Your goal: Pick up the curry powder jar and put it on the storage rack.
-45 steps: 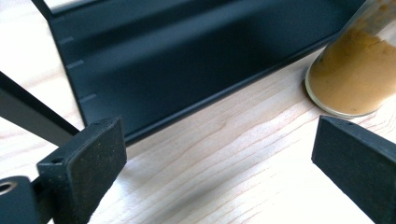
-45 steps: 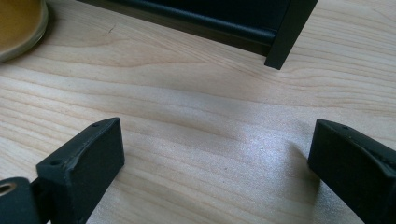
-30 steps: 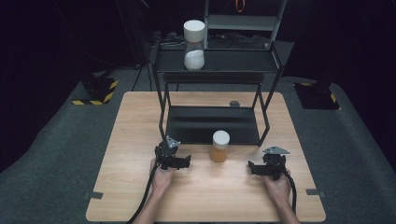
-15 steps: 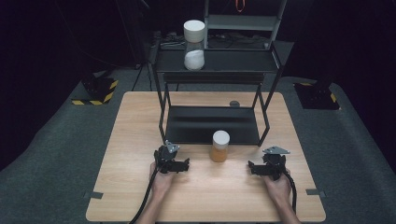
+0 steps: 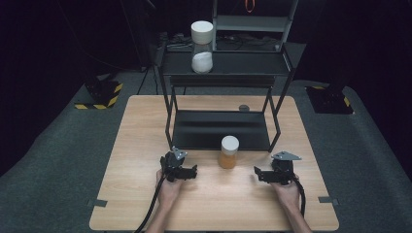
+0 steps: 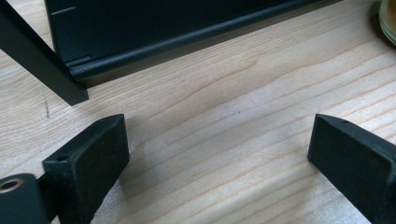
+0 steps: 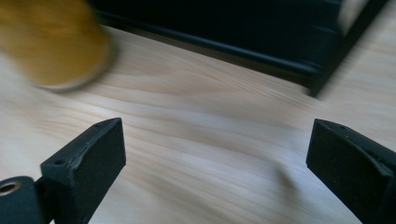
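Note:
An amber-filled jar (image 5: 229, 152) with a white lid stands on the wooden table (image 5: 145, 131), just in front of the black rack's lower shelf (image 5: 221, 129). My left gripper (image 5: 193, 171) rests on the table to the jar's left, open with nothing between its fingers (image 6: 88, 163); the jar's edge (image 6: 388, 21) shows at the top right of the left gripper view. My right gripper (image 5: 258, 173) sits to the jar's right, also open and empty. In the right gripper view the jar (image 7: 51, 42) is blurred at the upper left.
The black metal rack (image 5: 168, 111) stands mid-table, with its legs (image 6: 42, 60) close ahead of both grippers. A taller white-lidded jar (image 5: 202, 46) holding white powder sits on its top shelf. A small dark disc (image 5: 244, 108) lies behind the rack.
My left gripper has slid a little toward the near edge of the table. The right gripper has edged slightly left; its view is motion-blurred. The jar has not moved.

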